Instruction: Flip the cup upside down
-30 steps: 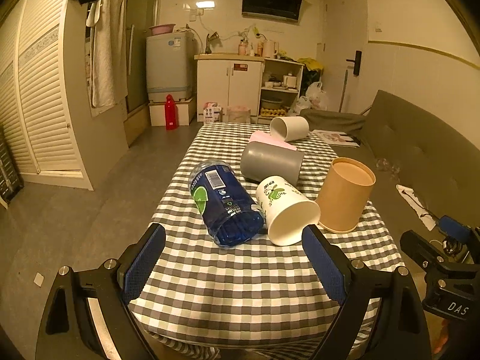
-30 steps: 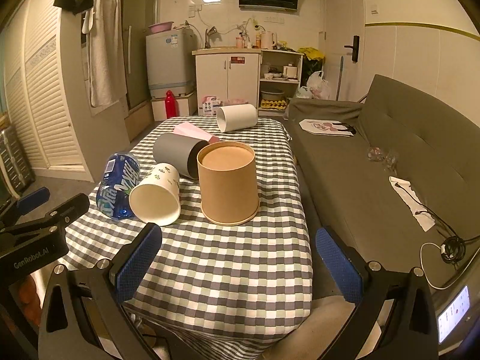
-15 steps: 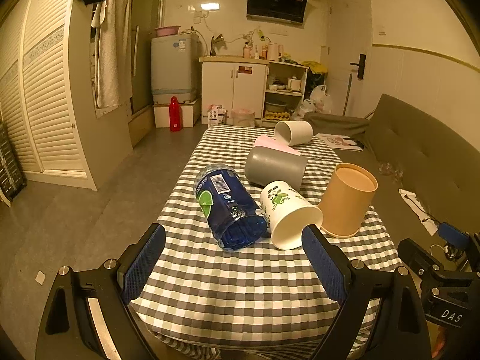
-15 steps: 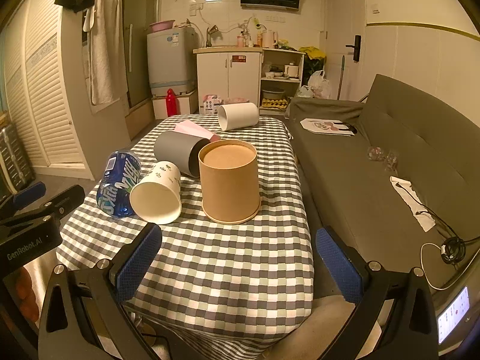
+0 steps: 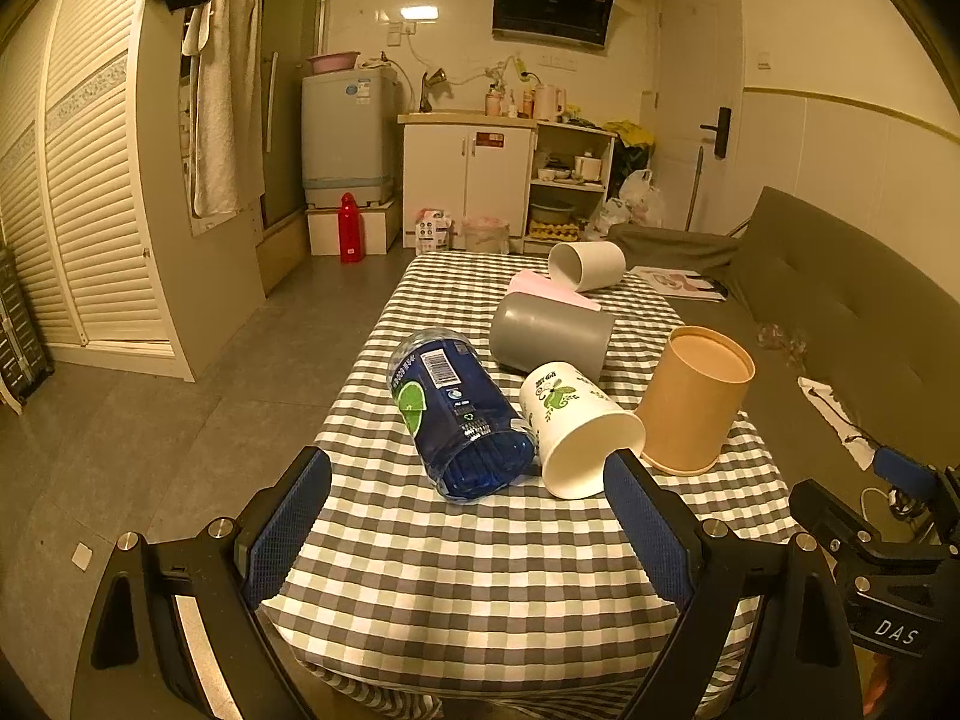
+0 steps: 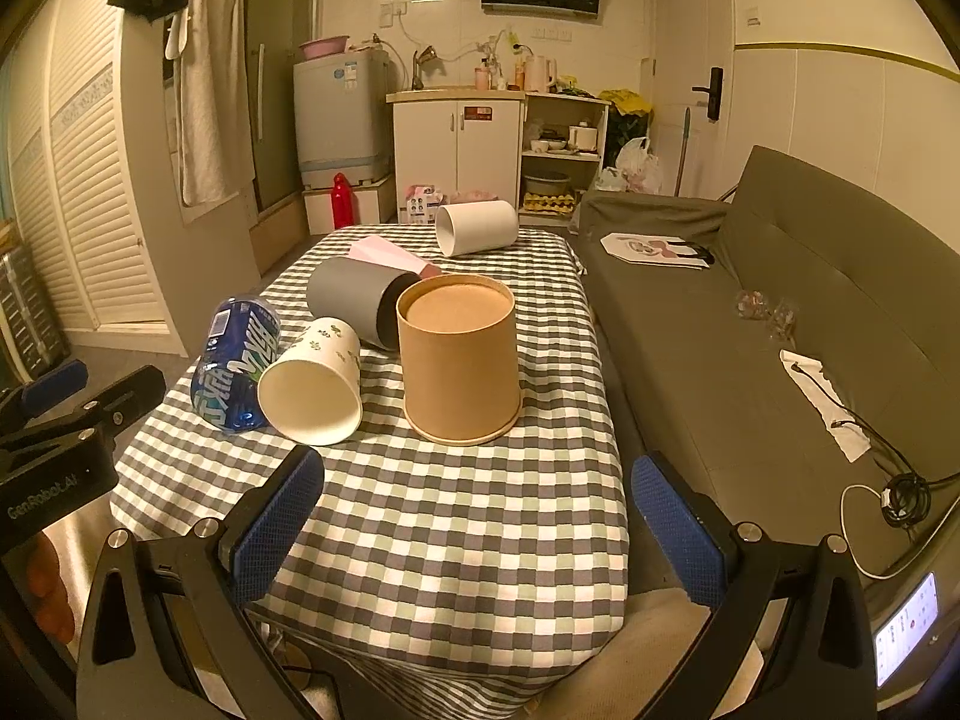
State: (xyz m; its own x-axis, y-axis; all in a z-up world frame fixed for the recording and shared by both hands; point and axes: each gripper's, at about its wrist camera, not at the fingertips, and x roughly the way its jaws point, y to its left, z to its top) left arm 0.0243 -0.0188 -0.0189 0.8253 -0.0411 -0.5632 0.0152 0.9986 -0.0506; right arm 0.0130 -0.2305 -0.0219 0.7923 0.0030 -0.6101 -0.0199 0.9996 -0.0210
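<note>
A tan paper cup (image 6: 459,360) stands upside down on the checked table (image 6: 456,540); it also shows in the left wrist view (image 5: 693,399). A white cup with green print (image 5: 573,426) (image 6: 315,381) lies on its side, mouth toward me. A blue plastic cup (image 5: 459,414) (image 6: 237,357), a grey cup (image 5: 549,339) (image 6: 357,300) and a plain white cup (image 5: 585,264) (image 6: 477,227) also lie on their sides. My left gripper (image 5: 468,525) and right gripper (image 6: 477,528) are open and empty, held back at the table's near edge.
A pink sheet (image 6: 387,255) lies under the grey cup. A grey sofa (image 6: 780,312) runs along the table's right side. Bare floor (image 5: 180,408) lies to the left. Kitchen cabinets (image 5: 468,180) stand at the back.
Both grippers have drawn back and risen slightly, so the table looks a little farther. No cup has moved.
</note>
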